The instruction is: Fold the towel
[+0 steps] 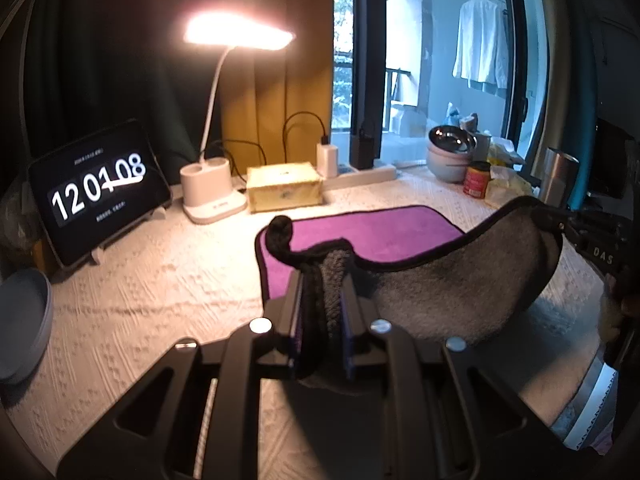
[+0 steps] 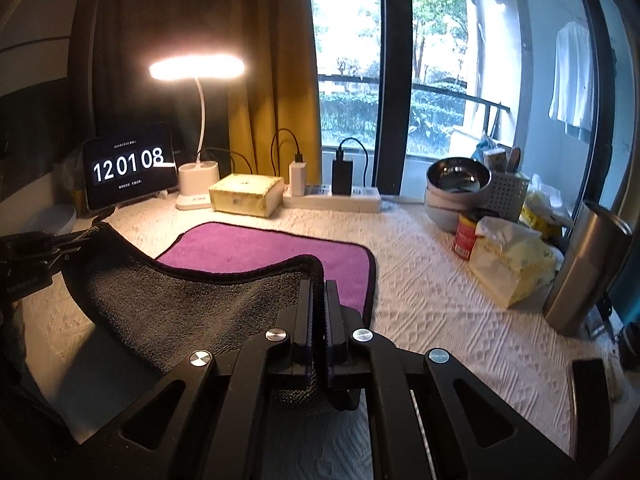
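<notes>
The towel (image 1: 380,236) is purple on top, grey underneath, with a black hem. Its far half lies flat on the white table cover; its near edge is lifted and sags between both grippers, grey side showing (image 2: 192,304). My left gripper (image 1: 323,280) is shut on the near left corner, whose hem curls up above the jaws. My right gripper (image 2: 319,286) is shut on the near right corner. Each gripper shows at the edge of the other's view, the right one (image 1: 576,220) and the left one (image 2: 52,244).
Along the back stand a tablet clock (image 1: 96,192), a lit desk lamp (image 1: 212,188), a yellow box (image 1: 284,186), chargers and a power strip (image 2: 332,196). At right are stacked bowls (image 2: 456,192), a red can (image 2: 466,236), a tissue pack (image 2: 512,264) and a steel cup (image 2: 584,268). A grey plate (image 1: 24,324) sits at left.
</notes>
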`<state>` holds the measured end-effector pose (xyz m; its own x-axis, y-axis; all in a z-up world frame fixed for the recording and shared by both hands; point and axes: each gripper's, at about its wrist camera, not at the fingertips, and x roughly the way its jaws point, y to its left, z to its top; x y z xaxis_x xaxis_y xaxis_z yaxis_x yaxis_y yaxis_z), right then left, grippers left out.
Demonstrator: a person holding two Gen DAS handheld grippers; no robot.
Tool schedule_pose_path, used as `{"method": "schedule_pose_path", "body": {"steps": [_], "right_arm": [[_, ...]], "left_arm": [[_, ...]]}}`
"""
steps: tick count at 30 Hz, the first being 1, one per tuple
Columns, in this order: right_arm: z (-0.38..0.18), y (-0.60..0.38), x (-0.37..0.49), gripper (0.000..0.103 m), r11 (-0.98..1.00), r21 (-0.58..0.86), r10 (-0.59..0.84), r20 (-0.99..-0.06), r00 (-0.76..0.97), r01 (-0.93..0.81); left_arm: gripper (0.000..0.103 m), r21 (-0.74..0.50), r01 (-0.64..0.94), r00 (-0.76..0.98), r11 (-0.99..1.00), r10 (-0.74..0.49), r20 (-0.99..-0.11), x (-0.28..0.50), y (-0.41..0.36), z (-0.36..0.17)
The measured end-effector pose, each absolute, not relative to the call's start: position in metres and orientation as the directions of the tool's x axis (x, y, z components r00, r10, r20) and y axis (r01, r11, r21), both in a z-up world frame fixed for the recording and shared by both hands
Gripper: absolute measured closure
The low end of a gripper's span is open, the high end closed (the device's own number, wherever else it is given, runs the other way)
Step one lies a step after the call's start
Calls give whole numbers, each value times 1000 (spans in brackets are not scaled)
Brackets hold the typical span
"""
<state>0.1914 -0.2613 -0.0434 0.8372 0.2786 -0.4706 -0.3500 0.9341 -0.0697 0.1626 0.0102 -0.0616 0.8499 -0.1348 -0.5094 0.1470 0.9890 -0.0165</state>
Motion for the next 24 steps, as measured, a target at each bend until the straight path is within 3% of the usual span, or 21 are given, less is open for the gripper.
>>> {"method": "schedule_pose_path", "body": {"steps": [24], "right_arm": [[-27,-262,246,98,936,-79,279,-430,859,-343]], "left_arm": [[86,-2,181,867,983,-160,-472,226,19,-49]]}}
